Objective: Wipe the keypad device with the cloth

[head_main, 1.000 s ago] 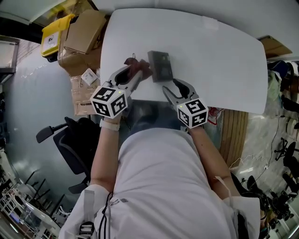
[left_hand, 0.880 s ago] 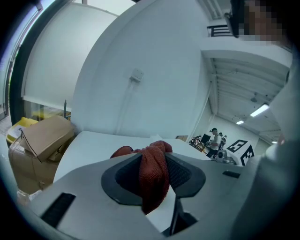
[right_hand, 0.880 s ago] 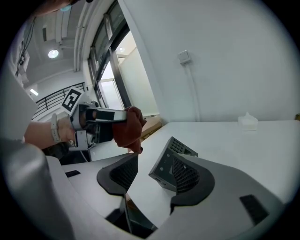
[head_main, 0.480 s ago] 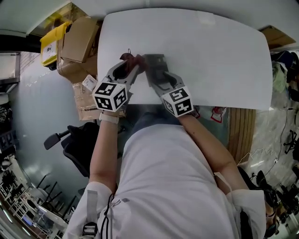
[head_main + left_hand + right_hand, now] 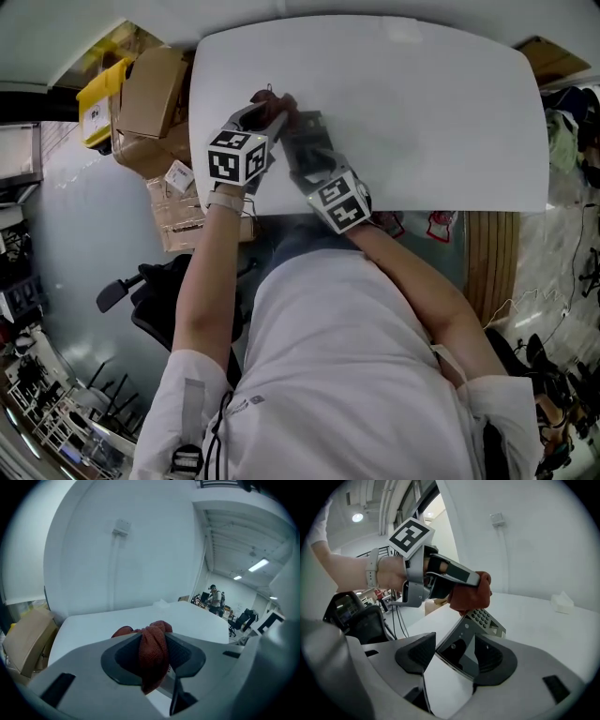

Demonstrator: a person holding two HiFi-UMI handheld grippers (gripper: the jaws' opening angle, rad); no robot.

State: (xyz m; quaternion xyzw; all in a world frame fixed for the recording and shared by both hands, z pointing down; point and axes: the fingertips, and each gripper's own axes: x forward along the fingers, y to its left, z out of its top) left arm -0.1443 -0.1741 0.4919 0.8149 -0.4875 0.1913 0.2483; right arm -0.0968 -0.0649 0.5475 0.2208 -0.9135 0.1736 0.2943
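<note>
The keypad device (image 5: 307, 131) is a grey slab with a dark screen and a block of keys (image 5: 485, 618), lying on the white table (image 5: 422, 112) near its front edge. My right gripper (image 5: 302, 157) stands with its jaws wide around the device's screen end (image 5: 459, 648); I cannot see the pads pressing it. My left gripper (image 5: 272, 114) is shut on a rust-red cloth (image 5: 153, 648). In the right gripper view the bunched cloth (image 5: 469, 595) rests against the device's key end, with the left gripper (image 5: 457, 581) just above it.
Cardboard boxes (image 5: 150, 84) and a yellow bin (image 5: 98, 94) stand off the table's left side. An office chair (image 5: 150, 291) is behind my left arm. A small white crumpled thing (image 5: 561, 603) lies farther out on the table.
Both grippers have moved forward and together. The right gripper went from beside the device to around it. The left gripper brought the cloth onto the device's far end.
</note>
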